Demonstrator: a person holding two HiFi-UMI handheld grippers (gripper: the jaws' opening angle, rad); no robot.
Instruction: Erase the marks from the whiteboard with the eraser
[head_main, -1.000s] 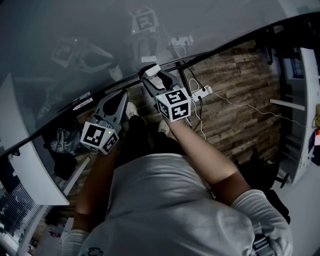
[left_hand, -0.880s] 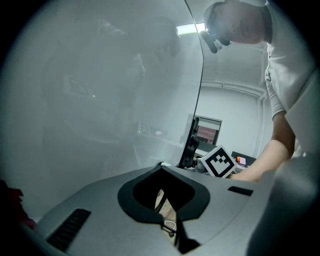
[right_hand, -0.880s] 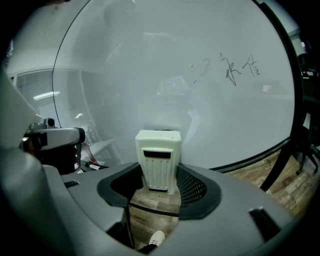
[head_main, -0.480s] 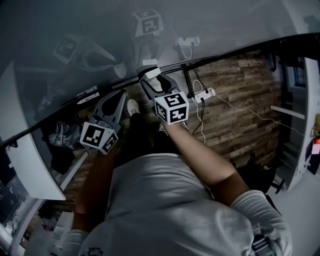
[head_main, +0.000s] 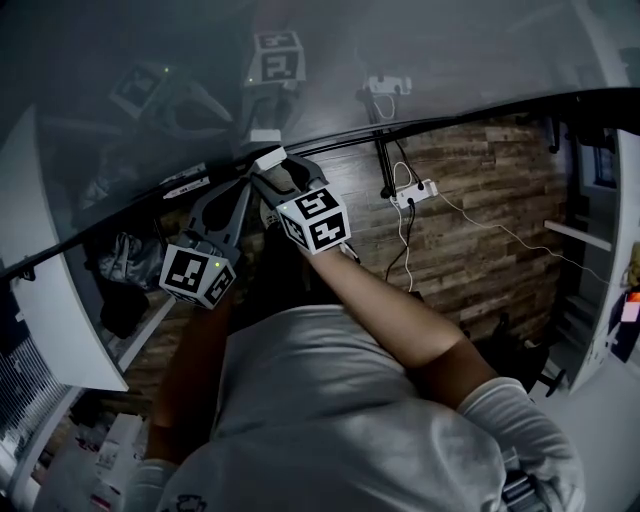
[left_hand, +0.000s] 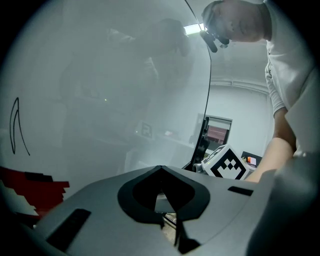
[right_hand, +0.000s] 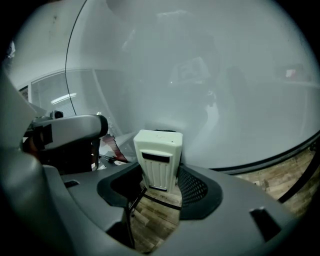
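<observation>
The right gripper (right_hand: 159, 176) clamps the eraser (right_hand: 157, 157) by its ribbed lower end at frame centre, its top near the whiteboard (right_hand: 210, 75). The eraser appears light, rigid and possibly slick, so grip its flat sides. The left gripper (left_hand: 161, 175) is closed and empty. A black mark (left_hand: 16, 127) remains at far left.

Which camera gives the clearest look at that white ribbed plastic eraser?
The right gripper view: the white ribbed plastic eraser fills the middle, clamped in the right gripper. The head view shows it only as a small white block; the left gripper view misses it.
</observation>
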